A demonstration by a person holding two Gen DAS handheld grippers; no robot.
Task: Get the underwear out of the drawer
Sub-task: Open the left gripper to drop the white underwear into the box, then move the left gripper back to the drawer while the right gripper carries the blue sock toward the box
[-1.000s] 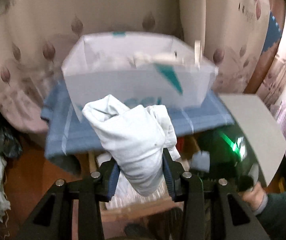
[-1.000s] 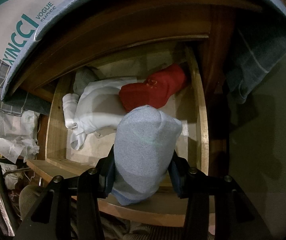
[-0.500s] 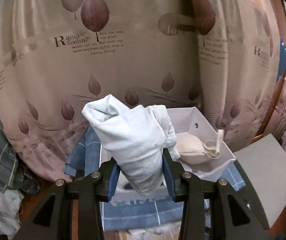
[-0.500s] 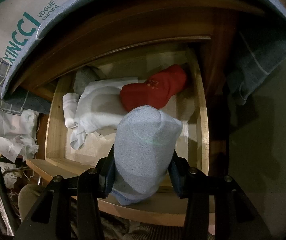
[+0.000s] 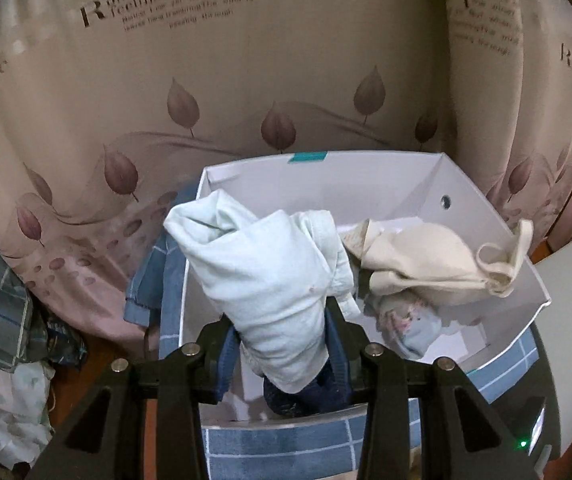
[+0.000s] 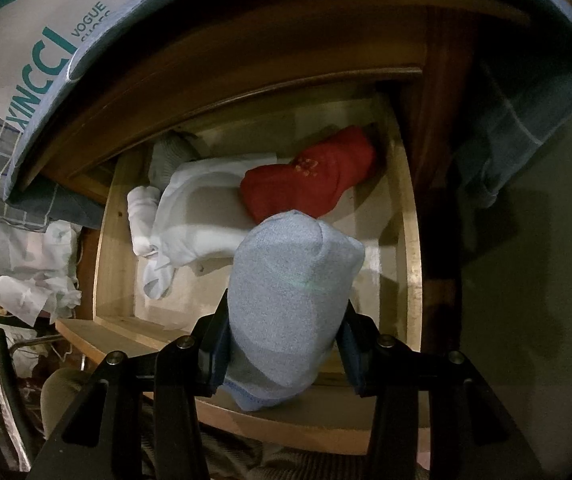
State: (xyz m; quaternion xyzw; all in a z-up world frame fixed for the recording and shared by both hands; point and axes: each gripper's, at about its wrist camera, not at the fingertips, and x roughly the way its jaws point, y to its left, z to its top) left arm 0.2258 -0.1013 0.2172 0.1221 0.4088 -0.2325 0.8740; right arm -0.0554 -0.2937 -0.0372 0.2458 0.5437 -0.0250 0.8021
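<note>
In the left wrist view my left gripper (image 5: pixel 284 344) is shut on a rolled pale mint underwear (image 5: pixel 262 280), held above the near left part of a white shoe box (image 5: pixel 402 184). A cream bra (image 5: pixel 434 264) and a pale floral piece (image 5: pixel 410 320) lie in the box. In the right wrist view my right gripper (image 6: pixel 286 344) is shut on a rolled grey-blue underwear (image 6: pixel 290 300), above the front of the open wooden drawer (image 6: pixel 410 248). A red garment (image 6: pixel 310 176), a white garment (image 6: pixel 194 220) and a grey roll (image 6: pixel 168 158) lie in the drawer.
The box stands on a blue checked cloth (image 5: pixel 282 448), with a leaf-print curtain (image 5: pixel 246 80) right behind it. Crumpled fabric (image 5: pixel 2 384) lies at the lower left. The right wrist view shows the box's printed side (image 6: pixel 42 56) overhanging the drawer and a plain wall (image 6: pixel 526 280) at right.
My left gripper carried the mint underwear up from in front of the box to over its open top, so the box's inside now shows. The right gripper kept still over the drawer.
</note>
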